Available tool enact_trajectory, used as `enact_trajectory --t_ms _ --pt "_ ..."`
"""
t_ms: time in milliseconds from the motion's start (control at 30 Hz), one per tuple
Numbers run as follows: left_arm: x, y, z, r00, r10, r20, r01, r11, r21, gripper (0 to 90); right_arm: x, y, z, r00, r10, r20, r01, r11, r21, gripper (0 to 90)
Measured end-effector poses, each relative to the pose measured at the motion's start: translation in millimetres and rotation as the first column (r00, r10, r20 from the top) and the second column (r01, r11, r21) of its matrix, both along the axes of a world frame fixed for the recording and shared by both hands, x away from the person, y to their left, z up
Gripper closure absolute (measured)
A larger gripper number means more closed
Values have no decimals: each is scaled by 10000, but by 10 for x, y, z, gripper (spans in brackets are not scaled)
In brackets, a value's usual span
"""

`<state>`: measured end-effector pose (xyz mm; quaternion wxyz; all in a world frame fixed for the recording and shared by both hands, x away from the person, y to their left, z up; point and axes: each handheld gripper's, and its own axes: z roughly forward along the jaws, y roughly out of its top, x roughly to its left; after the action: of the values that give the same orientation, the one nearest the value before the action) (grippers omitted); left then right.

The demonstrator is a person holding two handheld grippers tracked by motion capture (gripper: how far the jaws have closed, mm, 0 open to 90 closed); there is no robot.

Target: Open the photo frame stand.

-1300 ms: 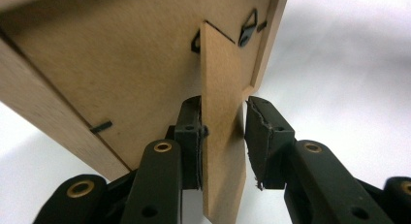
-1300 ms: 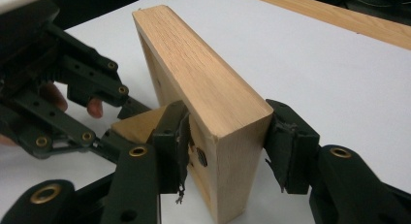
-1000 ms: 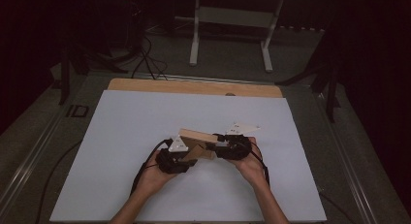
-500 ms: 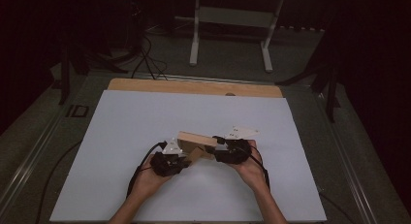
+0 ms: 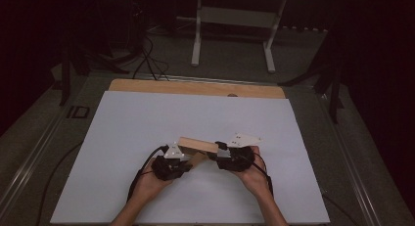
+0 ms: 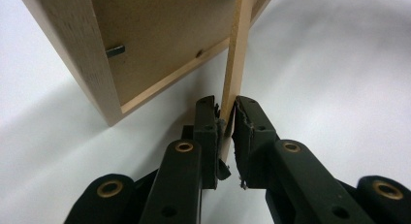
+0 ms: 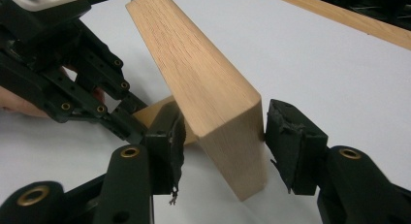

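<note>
Since a second ago both hands have drawn slightly toward 6 o'clock, bringing the frame point(image 5: 197, 145) with them; the hold looks unchanged, so this seems a repositioning, not a release. Left gripper point(image 6: 227, 118): jaws clamped on the thin prop strip point(image 6: 236, 54) hinged off the frame's back. Right gripper point(image 7: 220, 132): jaws astride the frame's end, pads touching both faces. Frame sits mid-table point(image 5: 122, 138), just toward 6 o'clock, tilted. Pale wood, brown backboard, small metal tab.
</note>
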<state>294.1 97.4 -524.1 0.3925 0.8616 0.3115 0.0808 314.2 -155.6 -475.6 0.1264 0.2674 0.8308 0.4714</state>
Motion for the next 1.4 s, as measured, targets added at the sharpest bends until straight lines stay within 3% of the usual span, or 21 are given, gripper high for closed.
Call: enact_trajectory --t_ms 767,967,1167,1400 --pt "-60 -14 -76 9998 13 197 -19 9996 282 800 -129 -20 -61 9998 167 49 -167 9998 -95 485" --pt "-84 -20 -87 9994 43 356 -63 9985 549 795 -138 -29 -68 9998 175 94 -174 9998 -61 486" --pt "-108 -2 -84 9990 149 430 -174 9983 563 733 -148 -49 -67 9997 253 55 -254 9996 121 459" --pt "-144 24 -67 9983 253 520 -283 9980 573 659 -162 -32 -94 9993 359 125 -358 9993 -89 427"
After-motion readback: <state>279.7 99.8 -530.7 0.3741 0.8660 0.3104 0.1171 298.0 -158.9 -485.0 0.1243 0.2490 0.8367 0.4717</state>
